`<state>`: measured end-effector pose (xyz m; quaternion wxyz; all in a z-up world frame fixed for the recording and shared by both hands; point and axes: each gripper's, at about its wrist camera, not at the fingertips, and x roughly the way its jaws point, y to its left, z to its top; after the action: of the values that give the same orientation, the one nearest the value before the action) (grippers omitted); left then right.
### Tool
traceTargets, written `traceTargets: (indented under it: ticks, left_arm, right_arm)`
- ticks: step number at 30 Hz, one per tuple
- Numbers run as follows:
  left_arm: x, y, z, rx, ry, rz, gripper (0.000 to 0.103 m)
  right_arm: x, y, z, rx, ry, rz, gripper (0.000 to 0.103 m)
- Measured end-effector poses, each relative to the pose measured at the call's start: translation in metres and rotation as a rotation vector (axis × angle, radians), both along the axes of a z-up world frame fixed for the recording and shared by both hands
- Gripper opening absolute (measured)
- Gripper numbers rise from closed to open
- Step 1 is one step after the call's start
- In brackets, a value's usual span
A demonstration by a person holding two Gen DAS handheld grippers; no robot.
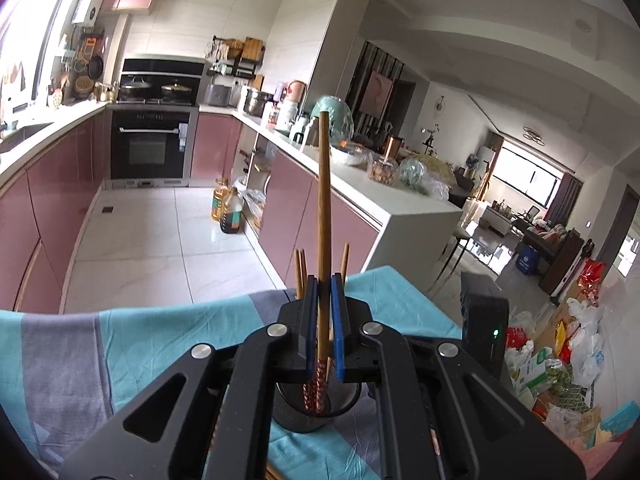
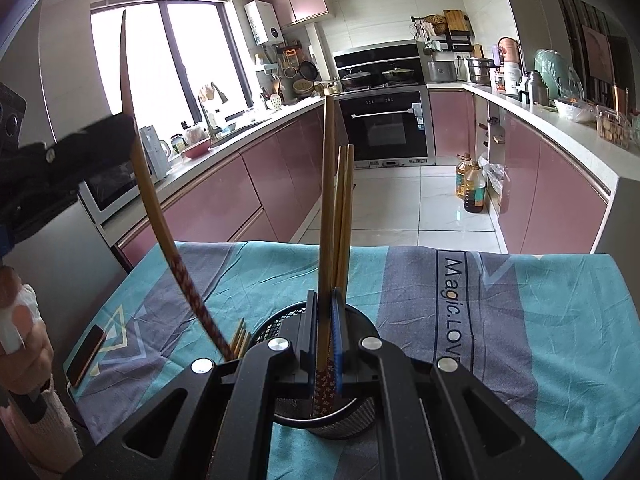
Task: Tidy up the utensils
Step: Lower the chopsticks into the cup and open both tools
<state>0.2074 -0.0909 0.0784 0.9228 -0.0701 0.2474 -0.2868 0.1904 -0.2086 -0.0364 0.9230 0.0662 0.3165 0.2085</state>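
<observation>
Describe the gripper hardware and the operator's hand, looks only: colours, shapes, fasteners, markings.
Both grippers, left gripper and right gripper, look alike: matte black plastic linkage arms with triangular cut-outs, round silver pivot bolts, black fingers with blue pads. The right view shows the left unit's black body from the side. The operator's left hand is bare over a pale pink sleeve. No cables or markings visible.

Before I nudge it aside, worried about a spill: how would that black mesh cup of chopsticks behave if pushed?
The mesh cup looks light, and its tall chopsticks probably make it top-heavy, so it may tip. The wrinkled cloth beneath could snag its base instead of letting it slide.
</observation>
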Motion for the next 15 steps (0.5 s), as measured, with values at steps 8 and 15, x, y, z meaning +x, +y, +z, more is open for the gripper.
traceTargets:
  ticks: [8, 15]
  left_arm:
    - [0.010, -0.013, -0.020, 0.093, 0.068, -0.025, 0.007]
    - [0.022, -0.031, -0.049, 0.208, 0.158, -0.086, 0.007]
  right_arm:
    - [0.002, -0.001, -0.008, 0.005, 0.023, 0.004, 0.006]
    - [0.005, -0.003, -0.010, 0.007, 0.034, -0.005, 0.008]
